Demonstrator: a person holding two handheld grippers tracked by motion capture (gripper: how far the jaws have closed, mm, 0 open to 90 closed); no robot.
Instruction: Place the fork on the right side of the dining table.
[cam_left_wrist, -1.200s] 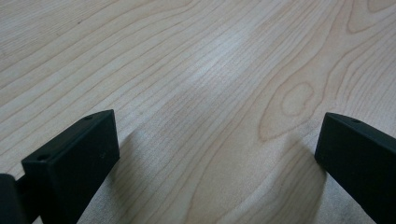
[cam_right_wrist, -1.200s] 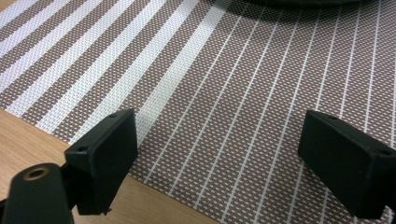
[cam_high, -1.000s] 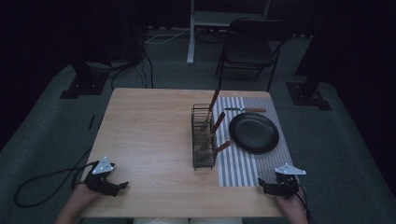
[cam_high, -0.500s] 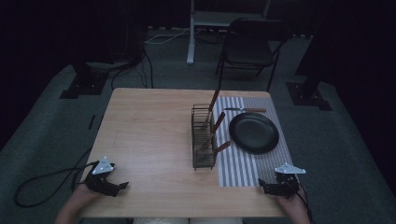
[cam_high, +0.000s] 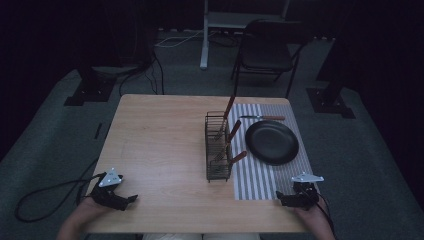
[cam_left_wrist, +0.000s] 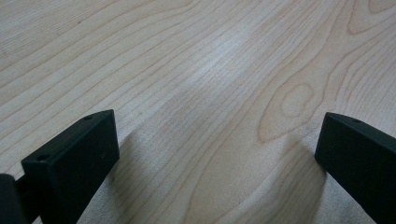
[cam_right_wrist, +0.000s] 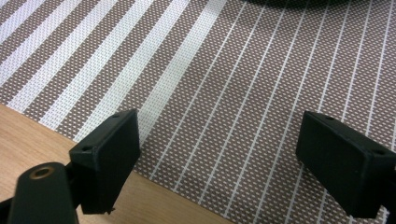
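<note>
Cutlery (cam_high: 226, 139) with wooden handles is stood in the wire caddy (cam_high: 218, 146) at mid-table, well apart from both grippers. At the near left corner, the left gripper (cam_high: 131, 199) is rested low over bare wood, its jaws spread wide with nothing between them. Right of the caddy, a black plate (cam_high: 271, 142) and a knife (cam_high: 262, 118) are laid on the striped placemat (cam_high: 260, 175). At the near right, the right gripper (cam_high: 280, 200) is held over the mat's edge, jaws likewise parted and empty. No step is judged begun; a forward reach to a handle is called for next.

Left gripper (cam_high: 131, 199): no visible shift on the table (cam_high: 165, 150).
Right gripper (cam_high: 280, 199): no visible shift on the striped mat (cam_high: 260, 182).
</note>
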